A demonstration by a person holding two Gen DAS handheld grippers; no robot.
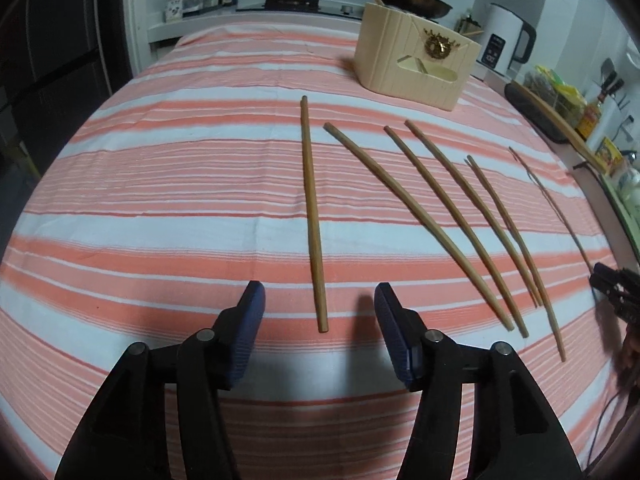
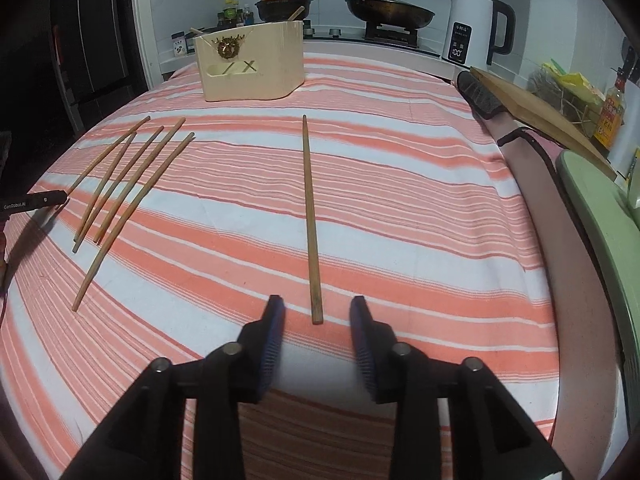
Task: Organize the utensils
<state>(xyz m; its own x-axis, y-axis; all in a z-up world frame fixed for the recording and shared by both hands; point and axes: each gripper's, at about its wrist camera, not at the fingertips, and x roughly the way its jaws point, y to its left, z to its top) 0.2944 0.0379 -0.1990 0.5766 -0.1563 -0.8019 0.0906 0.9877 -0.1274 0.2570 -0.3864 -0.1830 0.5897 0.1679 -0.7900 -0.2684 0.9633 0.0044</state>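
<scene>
- Readable writing: the kettle's (image 2: 476,28) display shows "100"; the left gripper's finger, seen at the left edge of the right wrist view, carries the print "GenRobot.AI". Bottle and packet labels along the counter are too small to read.
- Chopsticks: six lie on the striped cloth (image 2: 420,200). Five chopsticks (image 2: 132,184) sit fanned together toward the cloth's left side, some touching or crossing at their near ends. A lone chopstick (image 2: 310,220) lies well apart from them near the middle, running from near edge toward far edge.
- Utensil holder (image 2: 250,64): one cream box with a gold ornament on its front, standing at the cloth's far edge; a few chopsticks already stick up inside it.
- Left gripper (image 1: 320,312): jaws spread, nothing pinched; the near end of the leftmost chopstick (image 1: 312,216) lies between the tips, untouched.
- Right gripper (image 2: 318,312): jaws apart, gripping nothing; the lone chopstick's near end sits just between the tips.
- Behind: two pans on the stove, one wooden board at the right edge.
</scene>
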